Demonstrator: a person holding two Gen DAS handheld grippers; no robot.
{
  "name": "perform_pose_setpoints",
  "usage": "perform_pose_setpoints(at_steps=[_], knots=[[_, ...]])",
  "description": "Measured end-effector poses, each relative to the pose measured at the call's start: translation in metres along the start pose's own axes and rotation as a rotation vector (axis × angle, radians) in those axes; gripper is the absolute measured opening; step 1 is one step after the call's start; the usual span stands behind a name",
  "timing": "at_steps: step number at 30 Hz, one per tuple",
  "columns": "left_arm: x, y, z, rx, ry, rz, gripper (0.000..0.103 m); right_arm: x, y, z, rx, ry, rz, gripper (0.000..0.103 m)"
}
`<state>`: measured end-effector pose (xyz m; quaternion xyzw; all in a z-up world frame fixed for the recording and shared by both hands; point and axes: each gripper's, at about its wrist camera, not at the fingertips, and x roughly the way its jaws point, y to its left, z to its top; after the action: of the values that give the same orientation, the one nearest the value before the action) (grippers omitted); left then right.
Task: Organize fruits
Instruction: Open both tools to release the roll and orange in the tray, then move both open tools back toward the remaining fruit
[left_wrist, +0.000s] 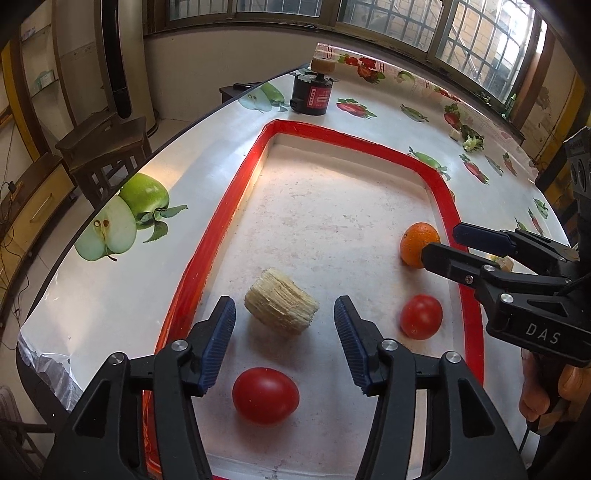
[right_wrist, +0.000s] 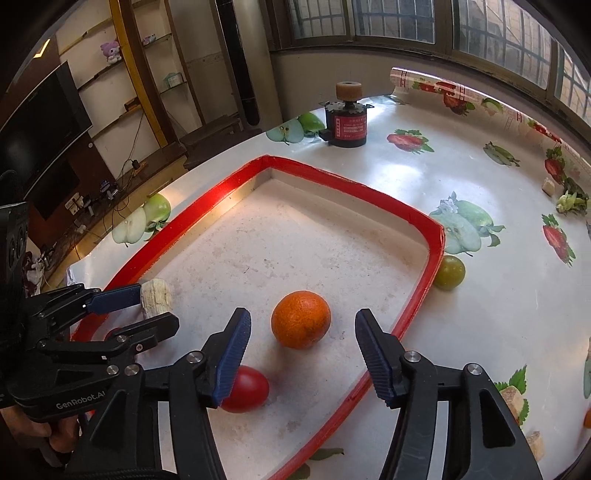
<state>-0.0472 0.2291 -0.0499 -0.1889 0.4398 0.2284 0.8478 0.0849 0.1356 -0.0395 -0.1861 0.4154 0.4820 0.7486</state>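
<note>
The right hand-held gripper (right_wrist: 301, 354) is spread wide and empty, its blue pads either side of the orange (right_wrist: 301, 319), which sits just beyond the fingertips at 12 o'clock on the floor of the red-rimmed tray (right_wrist: 436, 236). The left hand-held gripper (left_wrist: 284, 339) is equally spread and holds nothing; the pale ridged corn piece (left_wrist: 280, 305) lies between and just past its tips, with one tomato (left_wrist: 265, 395) under it at 6 o'clock and a second tomato (left_wrist: 421, 316) off at 3 o'clock.

The step in hand looks like a pick of the orange by the right side (the left seems lined up on the corn piece, though which goes first I cannot tell). To do it well, I would carry the pads forward until they flank the widest part of the orange, low enough not to skate off the top, then close gently; round and firm, it may roll if one pad lands first.

A green fruit (right_wrist: 448, 272) rests outside the tray wall at 2 o'clock on the fruit-printed surface (right_wrist: 498, 332), probably yet to be gathered. A black motor-like cylinder (right_wrist: 347, 127) stands far off at 12 o'clock.
</note>
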Motion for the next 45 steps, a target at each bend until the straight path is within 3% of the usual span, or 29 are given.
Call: perform_pose_setpoints(at_steps=[25,31,45], knots=[[-0.034,-0.037,-0.009,0.038,-0.040,-0.037,0.054,-0.081,-0.032,-0.059,0.099,-0.075,-0.035,0.062],[-0.038,-0.052,-0.013,0.039,-0.040,-0.088,0.054,-0.099,-0.058,-0.077,0.164,-0.100,-0.070,0.065],[-0.038,-0.121,-0.025,0.160,-0.014,-0.168,0.054,-0.147,-0.131,-0.132,0.343,-0.130,-0.174,0.065]])
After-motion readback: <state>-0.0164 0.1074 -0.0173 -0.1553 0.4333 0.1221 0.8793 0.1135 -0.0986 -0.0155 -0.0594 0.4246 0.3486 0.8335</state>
